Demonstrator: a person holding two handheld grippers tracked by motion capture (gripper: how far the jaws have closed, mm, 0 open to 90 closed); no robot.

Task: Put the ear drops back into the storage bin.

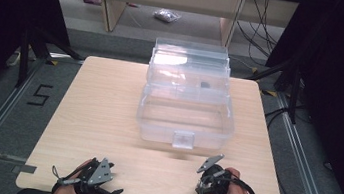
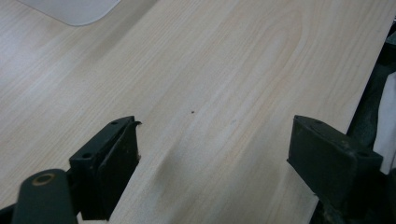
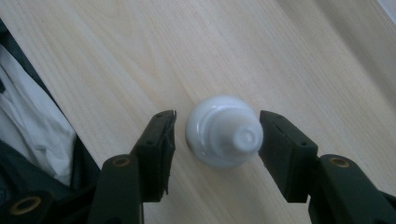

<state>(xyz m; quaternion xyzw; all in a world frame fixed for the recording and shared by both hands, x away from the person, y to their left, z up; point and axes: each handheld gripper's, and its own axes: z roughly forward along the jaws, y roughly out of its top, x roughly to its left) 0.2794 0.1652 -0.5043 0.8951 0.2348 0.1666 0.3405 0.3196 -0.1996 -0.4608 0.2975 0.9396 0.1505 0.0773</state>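
On the wooden table, nearer the person than the clear box, the right gripper straddles a small white bottle with jaws spread, not quite touching, so an off-centre squeeze could tip it, while the left gripper gapes over bare wood.

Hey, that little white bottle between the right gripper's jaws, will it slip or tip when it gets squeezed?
The white bottle looks smooth and rounded, so it may slip between the right gripper's flat jaws. It stands upright on the table with a narrow neck, so a push up high could tip it. It is probably light.
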